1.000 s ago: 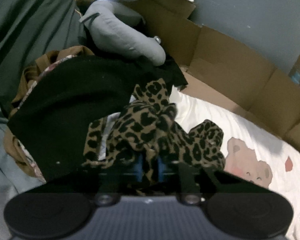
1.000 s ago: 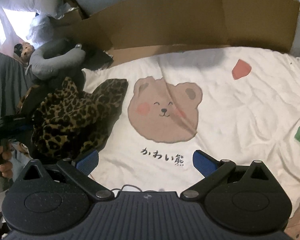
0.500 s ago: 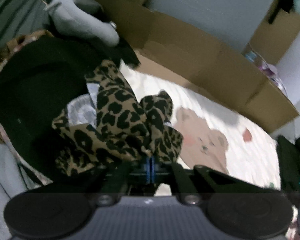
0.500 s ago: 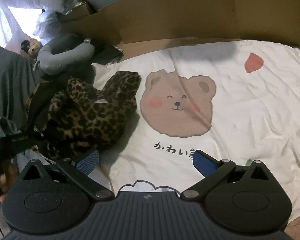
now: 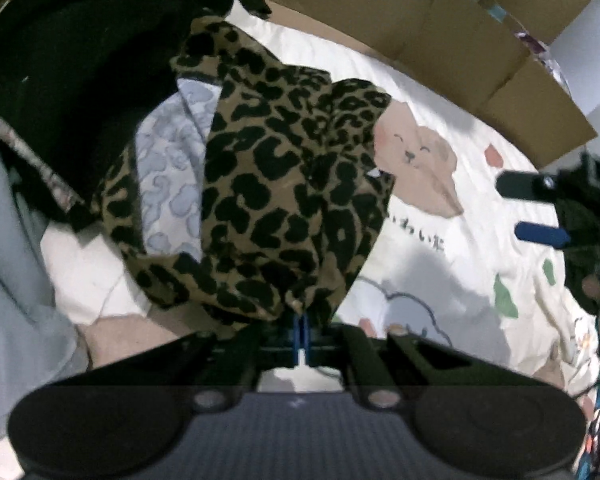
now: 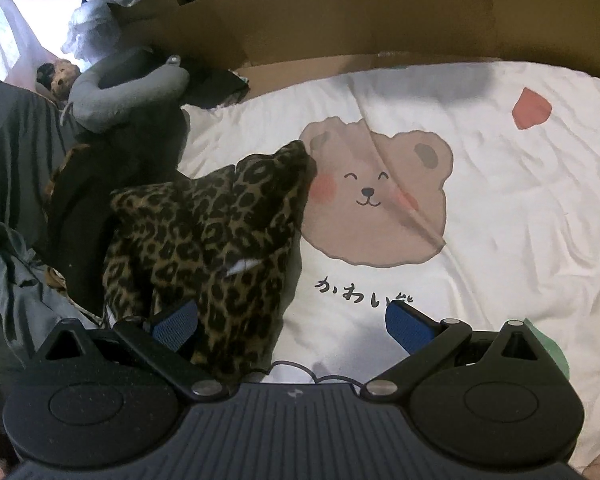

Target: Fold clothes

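We have the left gripper (image 5: 301,326) pinched shut on a bunched bit of the leopard-print garment (image 5: 276,184), its two blue pads pressed flat together with cloth caught between them. The garment rises as a crumpled mass straight ahead of those fingers, with a paler cloud-patterned lining (image 5: 168,184) showing to their left. It sits at the edge of the bear-print sheet (image 6: 500,208), against the pile of dark clothes (image 5: 72,68) further left.

The right gripper (image 6: 292,326) stands wide apart and holds nothing. Its left finger (image 6: 176,324) lies against the near side of the leopard cloth, and its right finger (image 6: 410,326) hangs over bare sheet, just short of the printed lettering.

We judge the fabric light, thin and limp: it slumps into soft folds and keeps no shape of its own, so a single pinch will only drag it as a bundle. It looks a little slick too, so a hold on one layer may slip. We would rather take it at a hem, a seam or a corner, where the cloth is doubled, and hold it at two points well apart so it hangs open. Which edge is the hem we cannot tell from this heap; a small white tag (image 6: 240,267) ahead of the right gripper's left finger may mark a seam.
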